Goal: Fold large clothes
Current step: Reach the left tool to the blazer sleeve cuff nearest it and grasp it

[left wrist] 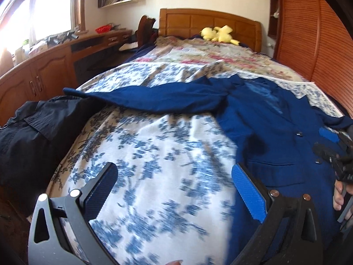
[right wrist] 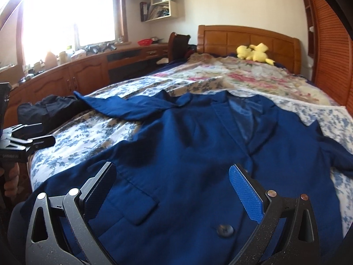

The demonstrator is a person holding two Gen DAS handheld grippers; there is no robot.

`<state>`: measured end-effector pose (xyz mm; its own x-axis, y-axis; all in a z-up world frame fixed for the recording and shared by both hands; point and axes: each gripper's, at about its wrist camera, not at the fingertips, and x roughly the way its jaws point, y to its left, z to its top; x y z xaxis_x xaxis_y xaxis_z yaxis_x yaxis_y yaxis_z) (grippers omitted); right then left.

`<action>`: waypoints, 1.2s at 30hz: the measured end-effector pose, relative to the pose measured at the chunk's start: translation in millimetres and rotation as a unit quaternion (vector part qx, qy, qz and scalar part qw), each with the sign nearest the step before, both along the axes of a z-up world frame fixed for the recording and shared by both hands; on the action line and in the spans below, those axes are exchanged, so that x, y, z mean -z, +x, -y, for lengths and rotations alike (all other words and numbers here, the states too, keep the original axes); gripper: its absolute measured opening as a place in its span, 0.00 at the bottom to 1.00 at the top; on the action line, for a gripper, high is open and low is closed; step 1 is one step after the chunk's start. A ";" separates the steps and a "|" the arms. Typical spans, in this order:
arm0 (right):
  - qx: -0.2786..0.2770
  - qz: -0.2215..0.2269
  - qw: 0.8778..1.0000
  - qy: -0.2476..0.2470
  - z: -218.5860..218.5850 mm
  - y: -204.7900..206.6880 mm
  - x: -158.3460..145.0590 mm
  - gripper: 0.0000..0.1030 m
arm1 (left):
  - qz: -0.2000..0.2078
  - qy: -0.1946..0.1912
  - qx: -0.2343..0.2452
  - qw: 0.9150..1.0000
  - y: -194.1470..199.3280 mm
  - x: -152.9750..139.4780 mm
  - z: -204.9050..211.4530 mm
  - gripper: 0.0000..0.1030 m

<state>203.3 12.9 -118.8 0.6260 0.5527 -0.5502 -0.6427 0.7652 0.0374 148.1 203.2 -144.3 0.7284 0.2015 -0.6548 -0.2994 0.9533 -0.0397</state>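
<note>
The blue jacket (right wrist: 198,154) lies face up on the bed (left wrist: 154,154), right under the right tool (right wrist: 172,190), whose jaws gape wide and empty. The left tool (left wrist: 174,190), equally wide and empty, hovers beside its hem. I'd pinch the outstretched sleeve (left wrist: 154,99) first and fold inward.

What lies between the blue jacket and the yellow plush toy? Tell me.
Only bedding: the blue-flowered sheet, then the pink floral blanket, separate the blue jacket from the yellow plush toy. Both wrist views show this.
</note>
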 end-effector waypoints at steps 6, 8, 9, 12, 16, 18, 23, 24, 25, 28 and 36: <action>-0.011 -0.043 0.999 0.013 5.4 12.9 23.7 1.00 | -0.029 -0.033 0.013 0.999 35.1 13.2 -38.8 1.00; -0.012 -0.048 0.999 0.021 8.1 14.5 24.3 1.00 | -0.033 -0.033 0.010 0.999 49.5 13.7 -51.3 1.00; -0.012 -0.050 0.998 0.024 8.1 13.9 24.0 1.00 | -0.035 -0.031 0.006 0.999 57.3 13.7 -57.8 1.00; -0.014 -0.049 0.998 0.025 7.9 14.3 23.3 1.00 | -0.054 -0.031 -0.020 0.998 83.8 18.0 -81.3 1.00; -0.013 -0.043 0.999 0.023 6.5 12.5 23.2 1.00 | -0.065 -0.036 -0.030 0.997 108.8 24.3 -105.1 0.98; -0.012 -0.043 0.999 0.025 6.8 12.0 22.8 1.00 | -0.070 -0.034 -0.039 0.996 120.7 28.4 -116.2 0.95; -0.010 -0.042 0.999 0.028 7.3 12.6 23.0 1.00 | -0.073 -0.073 -0.081 0.991 135.1 40.0 -146.2 0.92; -0.009 -0.042 0.999 0.030 7.7 12.6 22.8 1.00 | -0.071 -0.080 -0.085 0.991 136.2 41.5 -149.3 0.86; -0.009 -0.042 0.999 0.031 8.1 12.7 23.1 1.00 | -0.071 -0.087 -0.089 0.990 137.7 43.2 -152.8 0.84; -0.008 -0.044 0.999 0.032 8.0 13.8 23.6 1.00 | -0.062 -0.096 -0.096 0.989 142.7 44.6 -160.8 0.72; -0.008 -0.043 0.998 0.036 9.5 12.4 22.9 1.00 | -0.058 -0.116 -0.129 0.983 170.1 49.5 -174.8 0.14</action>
<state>215.7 3.4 -141.8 0.5682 0.6028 -0.5602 -0.6473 0.7477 0.1481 318.2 378.0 -193.8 0.5901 0.2050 -0.7809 -0.5459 0.8139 -0.1988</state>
